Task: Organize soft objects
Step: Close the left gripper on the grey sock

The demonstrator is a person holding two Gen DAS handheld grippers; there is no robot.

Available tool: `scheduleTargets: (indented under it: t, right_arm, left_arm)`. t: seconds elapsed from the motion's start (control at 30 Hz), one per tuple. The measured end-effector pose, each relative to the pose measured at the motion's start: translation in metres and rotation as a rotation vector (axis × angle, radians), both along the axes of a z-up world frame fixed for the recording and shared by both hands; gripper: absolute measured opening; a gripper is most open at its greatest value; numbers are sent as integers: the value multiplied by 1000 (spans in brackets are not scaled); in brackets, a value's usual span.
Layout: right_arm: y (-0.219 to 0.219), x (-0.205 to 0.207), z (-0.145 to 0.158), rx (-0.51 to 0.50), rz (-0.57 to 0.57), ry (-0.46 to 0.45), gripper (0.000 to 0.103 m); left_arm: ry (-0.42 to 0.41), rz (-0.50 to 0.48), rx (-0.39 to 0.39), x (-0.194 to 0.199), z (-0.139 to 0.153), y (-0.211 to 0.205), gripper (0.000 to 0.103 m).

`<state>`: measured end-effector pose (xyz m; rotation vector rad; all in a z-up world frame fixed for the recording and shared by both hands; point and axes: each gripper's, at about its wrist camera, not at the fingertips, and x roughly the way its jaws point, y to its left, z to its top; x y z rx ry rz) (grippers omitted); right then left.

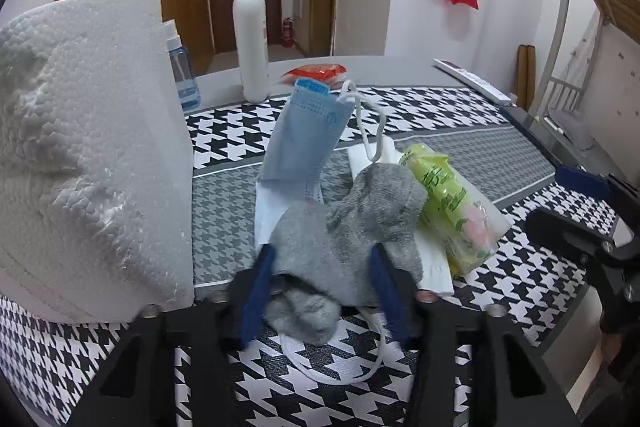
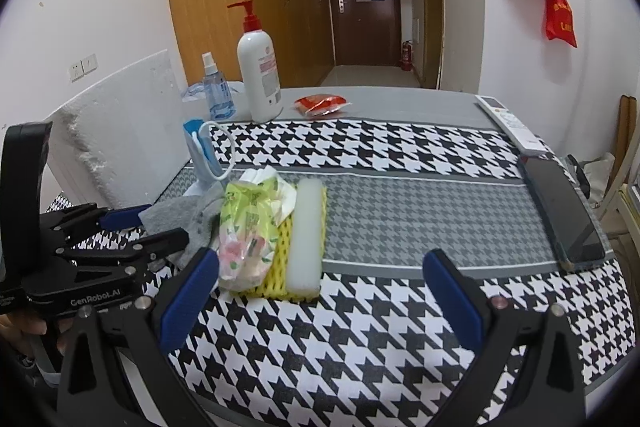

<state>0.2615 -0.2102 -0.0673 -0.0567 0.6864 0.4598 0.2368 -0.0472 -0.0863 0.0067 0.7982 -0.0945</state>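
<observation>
Left gripper [image 1: 322,291] closing in on the crumpled grey knitted sock [image 1: 348,223], on the black-and-white houndstooth table mat [image 1: 520,267].

The sock lies straight ahead between the blue pads [image 1: 258,291], its bunched end nearest, its long axis running away and rightward toward the green-yellow plastic tissue packet [image 1: 452,207]; jaws narrowed about it, grip unclear. The right gripper [image 2: 320,299] stands wide and empty, farther off, just beside the white foam block [image 2: 306,239].
</observation>
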Motion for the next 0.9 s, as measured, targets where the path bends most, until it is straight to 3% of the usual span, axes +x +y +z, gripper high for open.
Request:
scheduleTargets:
  t: [0.07, 0.2, 0.53, 0.67, 0.9]
  right_arm:
    - [1, 3, 0, 1, 3, 10, 103]
    - [3, 6, -1, -1, 11, 19, 103]
    - [7, 14, -5, -13, 12, 43, 102]
    - [10, 17, -6, -27, 16, 54, 93]
    - [15, 22, -10, -31, 39, 76, 65]
  left_arm:
    - [3, -10, 3, 0, -1, -1, 27]
    - [-4, -35, -15, 0, 0, -1, 16]
    - [-61, -79, -65, -9, 15, 4, 12]
    - [-76, -72, -71, -12, 18, 10, 12]
    - [-92, -71, -82, -19, 22, 17, 12]
